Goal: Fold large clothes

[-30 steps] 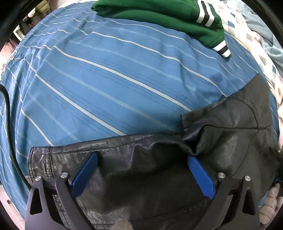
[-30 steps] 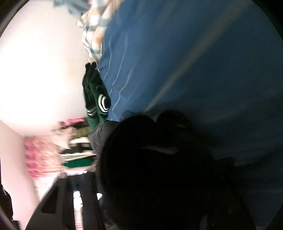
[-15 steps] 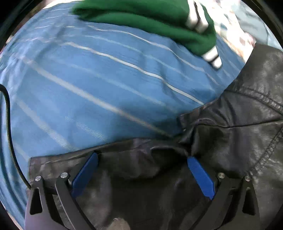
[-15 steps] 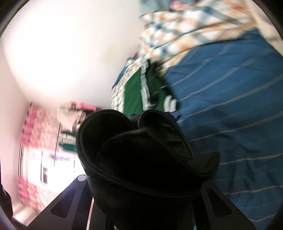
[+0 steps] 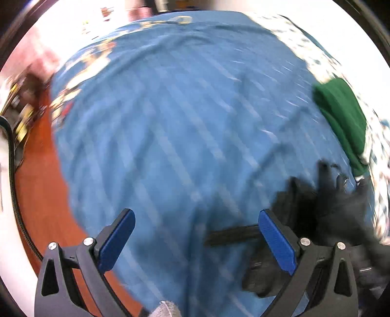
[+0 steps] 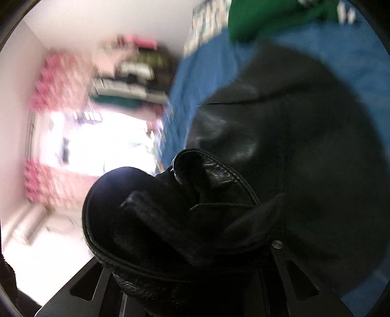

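Observation:
A black leather jacket lies on a blue striped bedsheet. My right gripper is shut on a bunched fold of the jacket; its fingers are hidden under the leather. My left gripper is open and empty above the bare sheet. In the left wrist view the jacket shows as a blurred dark mass to the right of the right finger. Both views are motion-blurred.
A folded green garment with white stripes lies on the sheet at the far right, also in the right wrist view. A patterned blanket lies beyond it. The bed's left edge drops to a red-brown floor.
My left gripper has let the jacket slip out from between its fingers and swung left over bare sheet. My right gripper still holds the jacket and has turned with it.

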### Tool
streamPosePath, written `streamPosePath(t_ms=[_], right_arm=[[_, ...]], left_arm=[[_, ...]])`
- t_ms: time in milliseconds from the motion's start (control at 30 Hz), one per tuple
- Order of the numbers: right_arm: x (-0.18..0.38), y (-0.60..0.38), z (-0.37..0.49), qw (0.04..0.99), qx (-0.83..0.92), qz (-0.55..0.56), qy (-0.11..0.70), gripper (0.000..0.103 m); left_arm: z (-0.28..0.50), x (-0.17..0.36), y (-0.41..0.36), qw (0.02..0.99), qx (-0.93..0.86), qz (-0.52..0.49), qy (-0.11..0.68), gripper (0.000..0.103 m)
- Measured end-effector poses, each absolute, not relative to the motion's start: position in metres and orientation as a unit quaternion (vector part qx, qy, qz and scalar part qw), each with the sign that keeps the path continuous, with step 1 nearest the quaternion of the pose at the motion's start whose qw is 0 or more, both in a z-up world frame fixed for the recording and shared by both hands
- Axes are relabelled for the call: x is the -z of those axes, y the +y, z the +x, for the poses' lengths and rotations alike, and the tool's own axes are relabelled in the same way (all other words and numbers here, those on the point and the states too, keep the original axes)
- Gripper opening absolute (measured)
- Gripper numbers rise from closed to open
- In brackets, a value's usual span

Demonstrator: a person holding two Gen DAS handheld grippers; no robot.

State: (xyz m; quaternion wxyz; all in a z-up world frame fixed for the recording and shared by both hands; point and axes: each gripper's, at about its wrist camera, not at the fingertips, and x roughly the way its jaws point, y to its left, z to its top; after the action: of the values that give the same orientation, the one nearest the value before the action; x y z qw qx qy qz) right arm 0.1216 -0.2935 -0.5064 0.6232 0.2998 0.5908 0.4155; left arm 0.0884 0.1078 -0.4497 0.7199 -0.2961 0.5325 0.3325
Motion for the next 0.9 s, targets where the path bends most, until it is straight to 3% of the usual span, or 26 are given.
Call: streamPosePath(t_ms=[133, 233, 300, 333, 367, 400, 533, 667, 767, 800, 900], right_arm=[[0.563, -0.234, 0.087, 0.583, -0.396, 0.228, 0.672, 0.02], [0.554, -0.217, 0.08, 0.589, -0.39, 0.186, 0.683, 0.028], [0.535, -0.21, 0.078, 0.587, -0.407, 0.168, 0.679, 0.061], [0.526, -0.208, 0.075, 0.583, -0.418, 0.156, 0.679, 0.069], [0.514, -0.206, 0.072, 0.578, -0.435, 0.143, 0.676, 0.086], [0.503, -0.206, 0.065, 0.565, -0.452, 0.132, 0.677, 0.089], [0.485, -0.232, 0.069, 0.533, -0.451, 0.14, 0.702, 0.089], [0.482, -0.289, 0.102, 0.572, -0.387, 0.182, 0.7, 0.085], [0.501, -0.289, 0.149, 0.618, -0.334, 0.166, 0.692, 0.031], [0.511, -0.281, 0.16, 0.62, -0.327, 0.164, 0.694, 0.024], [0.558, -0.242, 0.185, 0.594, -0.343, 0.194, 0.701, 0.022]], left_arm=[[0.055, 0.449, 0.116, 0.707, -0.357, -0.307, 0.528, 0.103], [0.047, 0.442, 0.117, 0.714, -0.35, -0.31, 0.521, 0.103], [0.047, 0.432, 0.111, 0.723, -0.343, -0.303, 0.517, 0.103], [0.047, 0.427, 0.11, 0.727, -0.338, -0.302, 0.515, 0.103], [0.047, 0.421, 0.108, 0.733, -0.332, -0.302, 0.511, 0.103], [0.051, 0.42, 0.109, 0.737, -0.328, -0.303, 0.508, 0.103], [0.056, 0.417, 0.106, 0.742, -0.312, -0.322, 0.498, 0.103], [0.054, 0.433, 0.096, 0.729, -0.3, -0.353, 0.504, 0.103], [0.049, 0.453, 0.083, 0.709, -0.301, -0.373, 0.517, 0.103], [0.046, 0.459, 0.077, 0.701, -0.305, -0.383, 0.519, 0.103], [0.031, 0.466, 0.058, 0.684, -0.336, -0.386, 0.52, 0.103]])
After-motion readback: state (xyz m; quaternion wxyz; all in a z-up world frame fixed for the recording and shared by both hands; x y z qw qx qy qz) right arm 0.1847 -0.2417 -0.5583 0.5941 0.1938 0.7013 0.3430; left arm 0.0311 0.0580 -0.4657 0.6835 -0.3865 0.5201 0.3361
